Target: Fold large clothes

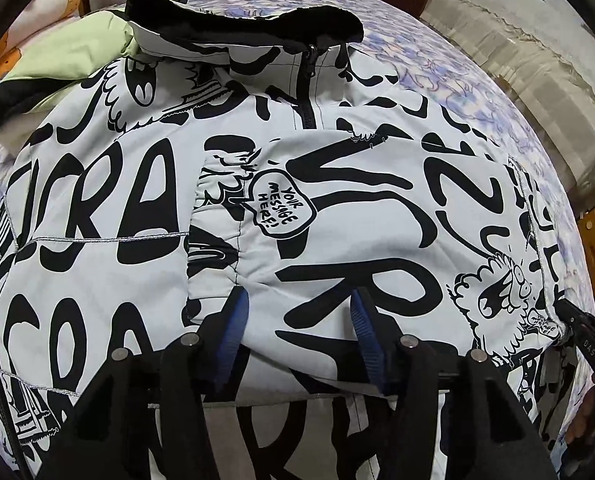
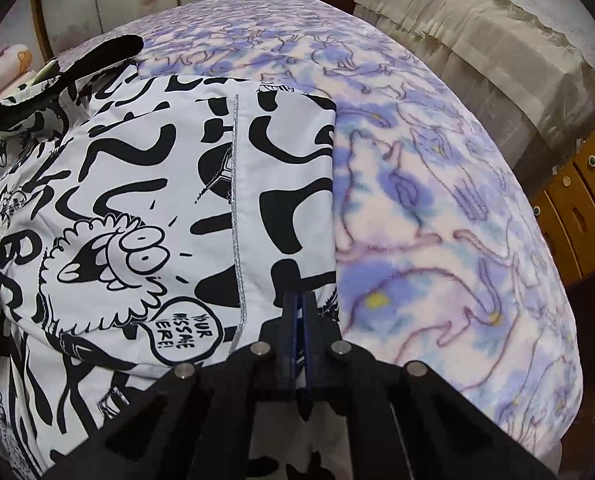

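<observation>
A black-and-white graffiti-print jacket (image 1: 281, 208) lies front up on my bed's purple fleece blanket (image 2: 437, 200), collar (image 1: 241, 20) far from me. My left gripper (image 1: 299, 300) stands spread over a folded-in sleeve; my right gripper (image 2: 298, 300) is pressed together, pinching the jacket's near right edge. A green garment (image 1: 69, 52) lies beside the collar.
</observation>
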The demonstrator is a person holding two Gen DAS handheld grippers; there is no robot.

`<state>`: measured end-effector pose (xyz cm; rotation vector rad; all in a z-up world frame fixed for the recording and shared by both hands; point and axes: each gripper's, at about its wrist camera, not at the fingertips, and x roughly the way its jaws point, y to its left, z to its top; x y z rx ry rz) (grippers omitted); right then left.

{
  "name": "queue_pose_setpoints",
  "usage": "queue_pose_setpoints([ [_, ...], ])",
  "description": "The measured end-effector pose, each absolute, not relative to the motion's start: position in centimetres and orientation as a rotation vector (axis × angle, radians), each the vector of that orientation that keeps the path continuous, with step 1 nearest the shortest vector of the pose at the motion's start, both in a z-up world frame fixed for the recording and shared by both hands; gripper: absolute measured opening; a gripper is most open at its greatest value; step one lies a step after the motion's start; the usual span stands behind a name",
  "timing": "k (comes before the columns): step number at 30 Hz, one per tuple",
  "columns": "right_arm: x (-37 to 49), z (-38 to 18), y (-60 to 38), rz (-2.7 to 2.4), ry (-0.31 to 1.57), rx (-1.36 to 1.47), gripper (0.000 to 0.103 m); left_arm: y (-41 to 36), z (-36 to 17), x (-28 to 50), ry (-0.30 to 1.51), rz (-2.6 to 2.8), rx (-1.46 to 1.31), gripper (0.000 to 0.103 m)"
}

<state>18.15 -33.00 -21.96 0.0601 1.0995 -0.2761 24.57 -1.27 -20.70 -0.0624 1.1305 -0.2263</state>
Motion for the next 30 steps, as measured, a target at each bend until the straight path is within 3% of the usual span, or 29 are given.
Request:
queue_pose_setpoints([
  [4,18.9,-22.0,-32.4,-0.274,1.109,0.082,0.007,-1.6,-20.1,24.3,1.114,-0.233,-0.041,0.063],
  [6,18.9,-22.0,-32.5,-0.279,1.109,0.091,0.008,-1.8,-19.6,23.9,1.087,-0.215,-0.014,0.074],
  [22,17.5,-20.5,-30.9,-0.246,1.116,0.124,0.019,-1.8,-18.1,21.1,1.128,-0.25,-0.062,0.081],
  [30,15.7,-19.5,-28.7,-0.173,1.202,0.171,0.019,-0.6,-15.9,17.6,1.13,-0.281,-0.102,0.098],
])
